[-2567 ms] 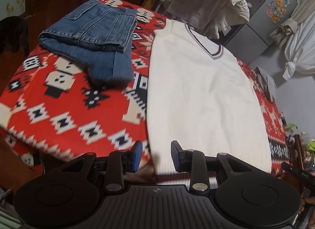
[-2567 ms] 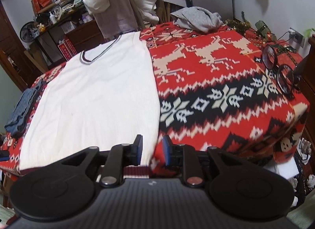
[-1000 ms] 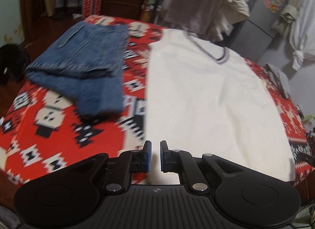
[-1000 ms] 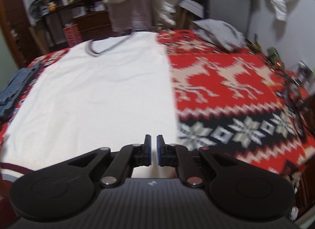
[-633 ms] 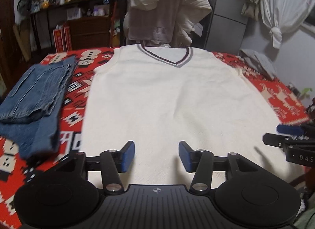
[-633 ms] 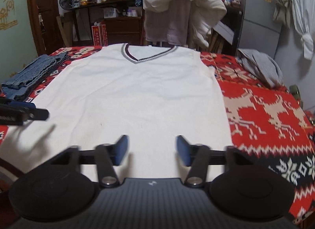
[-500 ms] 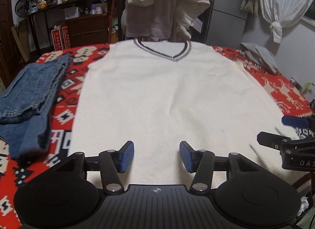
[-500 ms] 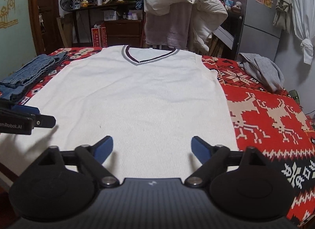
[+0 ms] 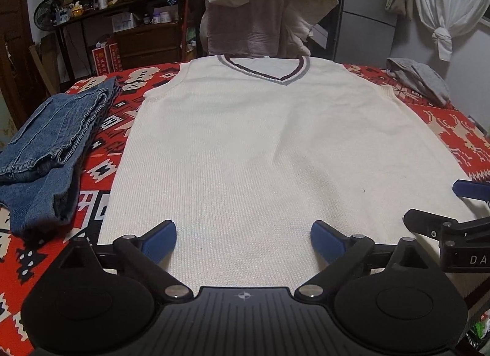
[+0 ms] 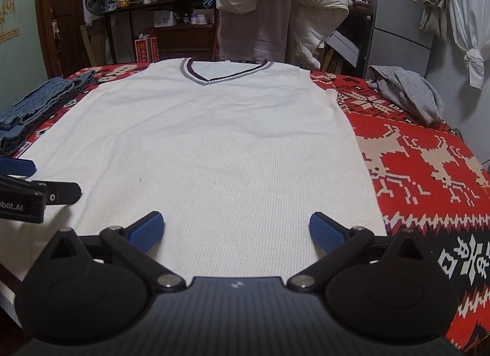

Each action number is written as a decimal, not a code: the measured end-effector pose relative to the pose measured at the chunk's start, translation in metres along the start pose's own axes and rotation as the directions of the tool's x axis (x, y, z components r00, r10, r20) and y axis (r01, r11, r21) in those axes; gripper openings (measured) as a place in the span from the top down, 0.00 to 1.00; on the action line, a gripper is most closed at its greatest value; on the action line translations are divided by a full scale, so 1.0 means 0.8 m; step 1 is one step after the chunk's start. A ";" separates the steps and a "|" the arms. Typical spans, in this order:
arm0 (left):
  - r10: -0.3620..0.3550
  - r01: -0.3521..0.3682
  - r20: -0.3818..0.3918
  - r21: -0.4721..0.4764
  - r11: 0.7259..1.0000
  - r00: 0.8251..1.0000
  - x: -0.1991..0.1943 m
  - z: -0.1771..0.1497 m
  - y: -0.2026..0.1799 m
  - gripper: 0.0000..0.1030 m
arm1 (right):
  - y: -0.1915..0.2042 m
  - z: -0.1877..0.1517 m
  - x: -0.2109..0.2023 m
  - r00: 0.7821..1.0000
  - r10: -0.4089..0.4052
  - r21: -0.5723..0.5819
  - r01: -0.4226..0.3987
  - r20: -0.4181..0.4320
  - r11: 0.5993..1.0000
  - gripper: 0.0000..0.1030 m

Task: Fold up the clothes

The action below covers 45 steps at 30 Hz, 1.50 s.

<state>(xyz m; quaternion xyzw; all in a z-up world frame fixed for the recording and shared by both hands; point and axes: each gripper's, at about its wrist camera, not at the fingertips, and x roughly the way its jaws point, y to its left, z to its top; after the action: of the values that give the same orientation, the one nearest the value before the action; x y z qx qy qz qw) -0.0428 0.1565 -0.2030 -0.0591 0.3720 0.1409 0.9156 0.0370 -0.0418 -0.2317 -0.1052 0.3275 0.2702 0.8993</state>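
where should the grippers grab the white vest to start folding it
Take the white vest at its near hem corners, one open gripper each, left gripper and right gripper, coming in from the near table edge. It lies flat, neckline away, so the hem is the closest free edge.

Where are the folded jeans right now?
The jeans lie at the blanket's left edge in the left wrist view, just left of the white vest.
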 end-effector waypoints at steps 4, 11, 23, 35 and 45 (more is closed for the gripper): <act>0.008 -0.008 -0.007 -0.016 1.000 1.000 0.001 0.000 0.002 0.00 | -0.001 0.002 -0.002 1.000 0.007 -0.007 -0.007 -0.012 1.000 0.00; 0.010 -0.010 -0.022 -0.026 1.000 1.000 0.001 0.003 0.001 0.00 | 0.001 0.010 0.001 0.999 0.002 -0.003 -0.002 -0.053 1.000 0.00; -0.004 0.002 -0.074 -0.018 1.000 0.997 0.007 0.013 0.003 0.00 | -0.002 0.027 0.008 0.988 0.036 -0.023 -0.040 -0.152 0.999 0.00; -0.018 0.015 -0.131 -0.025 1.000 0.991 0.006 0.023 0.006 0.01 | 0.000 0.040 0.001 0.985 0.033 0.004 -0.032 -0.169 0.999 0.01; -0.079 0.066 -0.093 -0.135 0.989 0.993 -0.027 0.054 0.035 0.28 | 0.023 0.093 -0.033 0.994 0.098 0.063 -0.094 -0.058 0.994 0.26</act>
<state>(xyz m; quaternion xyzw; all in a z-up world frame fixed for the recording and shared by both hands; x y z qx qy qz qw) -0.0370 0.1881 -0.1570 -0.1397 0.4041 0.1287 0.8948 0.0495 -0.0101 -0.1580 -0.0704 0.3674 0.2999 0.8776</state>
